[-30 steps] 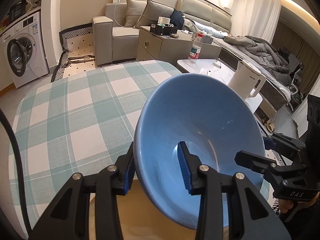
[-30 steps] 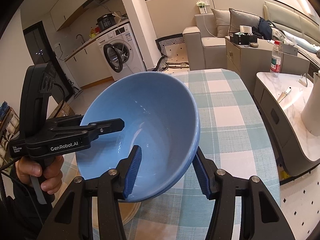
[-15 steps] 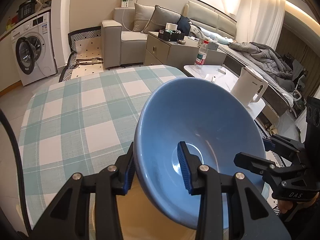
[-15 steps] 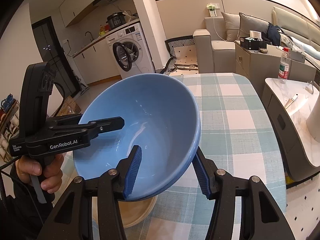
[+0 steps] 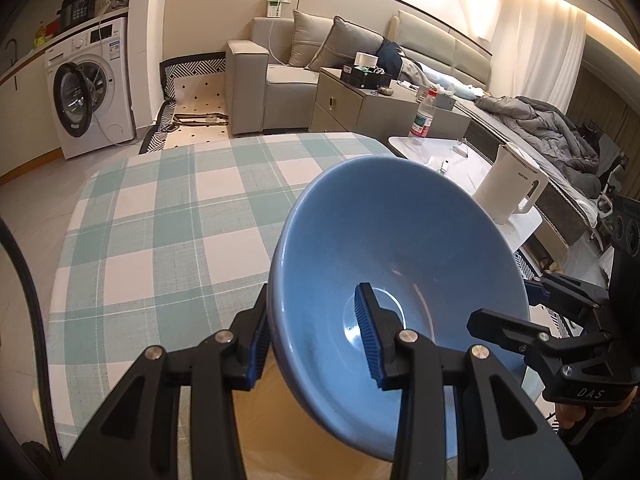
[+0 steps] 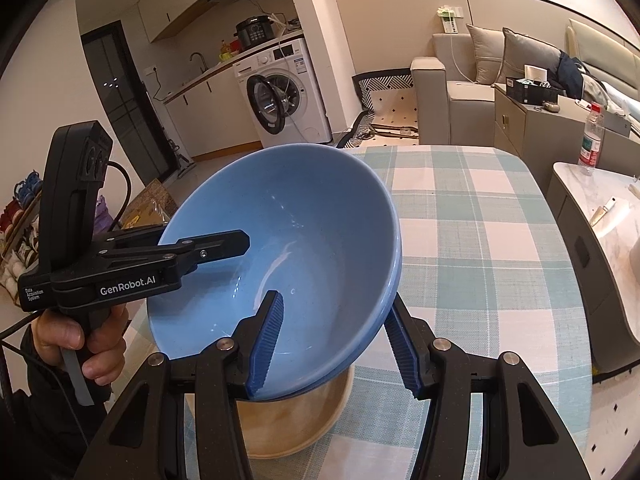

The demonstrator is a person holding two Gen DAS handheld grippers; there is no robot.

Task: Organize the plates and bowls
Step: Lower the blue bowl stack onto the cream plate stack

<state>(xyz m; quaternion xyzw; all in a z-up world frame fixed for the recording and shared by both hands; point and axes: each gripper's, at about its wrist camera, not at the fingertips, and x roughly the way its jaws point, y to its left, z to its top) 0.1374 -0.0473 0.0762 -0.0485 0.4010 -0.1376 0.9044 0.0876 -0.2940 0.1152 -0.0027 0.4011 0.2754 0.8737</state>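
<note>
A large blue bowl point(image 5: 400, 248) point(image 6: 304, 224) hangs tilted above the checked tablecloth, held by both grippers at opposite sides of its rim. My left gripper point(image 5: 314, 336) is shut on the near rim, one pad inside and one outside; in the right wrist view it point(image 6: 204, 242) reaches in from the left, with a hand on its grip. My right gripper point(image 6: 334, 340) is shut on the rim likewise, and shows at the right of the left wrist view point(image 5: 506, 304). A tan bowl point(image 6: 296, 420) point(image 5: 288, 420) sits on the table right under the blue one, mostly hidden.
The table with the green-and-white checked cloth point(image 5: 168, 232) point(image 6: 480, 248) stretches away ahead. A low white side table point(image 5: 440, 156) with a kettle point(image 5: 508, 188) and a water bottle point(image 6: 590, 140) stands to the right. Sofa, cabinet and washing machine point(image 6: 284, 96) lie beyond.
Both grippers have carried the blue bowl back toward the near side of the table. More of the tan bowl now shows directly beneath it. Both grips are unchanged.
</note>
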